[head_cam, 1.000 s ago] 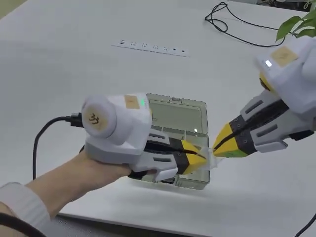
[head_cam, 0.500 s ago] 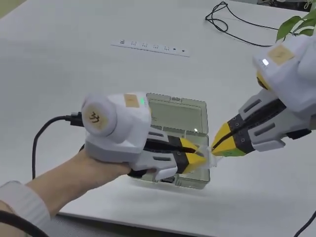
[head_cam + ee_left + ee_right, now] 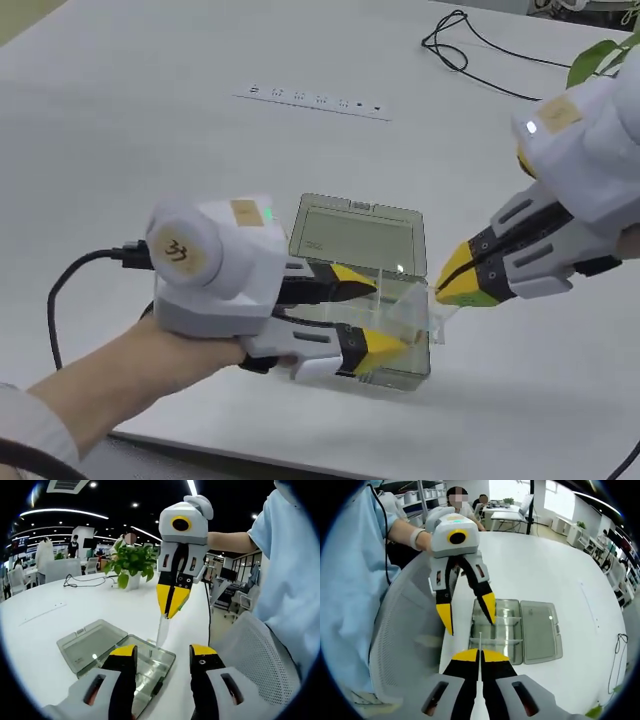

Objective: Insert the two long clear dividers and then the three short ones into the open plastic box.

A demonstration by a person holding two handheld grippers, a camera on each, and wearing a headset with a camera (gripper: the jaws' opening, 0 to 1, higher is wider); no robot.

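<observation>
The open clear plastic box (image 3: 405, 368) lies near the table's front edge, its lid (image 3: 360, 235) folded flat behind it. My right gripper (image 3: 447, 292) is shut on a clear divider (image 3: 410, 306), which slants down over the box's right end. My left gripper (image 3: 370, 315) stands open around that end of the box, one jaw on each side of the divider, not touching it. In the left gripper view the right gripper (image 3: 171, 605) points the divider (image 3: 160, 630) down at the box (image 3: 150, 662). The right gripper view has the divider (image 3: 480, 644) edge-on and other dividers standing in the box (image 3: 500, 630).
A white power strip (image 3: 315, 100) lies further back on the table and a black cable (image 3: 470, 55) loops at the far right by green leaves (image 3: 600, 55). The left gripper's cord (image 3: 80, 275) trails off to the left. The table's front edge runs just below the box.
The left gripper's jaws, together at the divider before, have opened and drawn back a little to the left. The right gripper keeps hold of the divider and has hardly moved.
</observation>
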